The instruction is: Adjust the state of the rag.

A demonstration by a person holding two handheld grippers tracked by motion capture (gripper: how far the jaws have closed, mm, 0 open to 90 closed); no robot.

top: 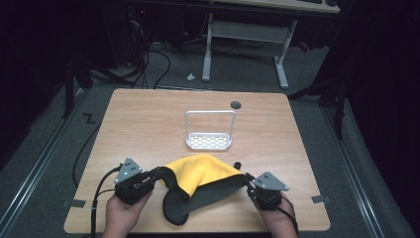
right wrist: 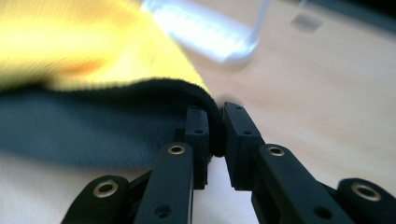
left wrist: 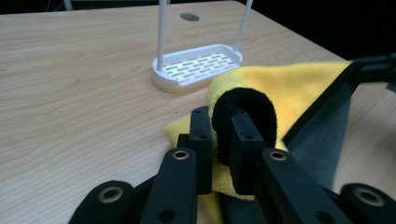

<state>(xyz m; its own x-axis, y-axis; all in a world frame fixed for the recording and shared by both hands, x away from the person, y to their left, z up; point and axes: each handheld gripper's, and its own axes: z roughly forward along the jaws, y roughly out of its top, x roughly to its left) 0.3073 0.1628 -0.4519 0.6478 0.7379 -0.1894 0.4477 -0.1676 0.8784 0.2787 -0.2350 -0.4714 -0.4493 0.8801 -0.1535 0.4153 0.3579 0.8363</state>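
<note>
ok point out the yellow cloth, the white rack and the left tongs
yellow cloth (top: 198, 168): high view, its raised yellow middle
white rack (top: 209, 141): high view, its slotted base
left tongs (left wrist: 219, 135): left gripper view, between the tips clamped on the cloth's black hem

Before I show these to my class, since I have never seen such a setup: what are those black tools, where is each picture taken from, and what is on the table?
A person sits at a wooden table and holds a hand tool in each hand. Each tool has two black jaws that pinch things. The high view looks down from above the person's side: the left gripper is at the left, the right gripper at the right. The other two pictures come from small cameras riding on the tools, looking along their jaws.

On the table lies a yellow cloth with a black edge and a grey underside. Behind it stands a small white rack with a tall wire hoop.

Both tools pinch the cloth's black edge, one at each end, and the cloth hangs raised between them, its lower part on the table.
</note>
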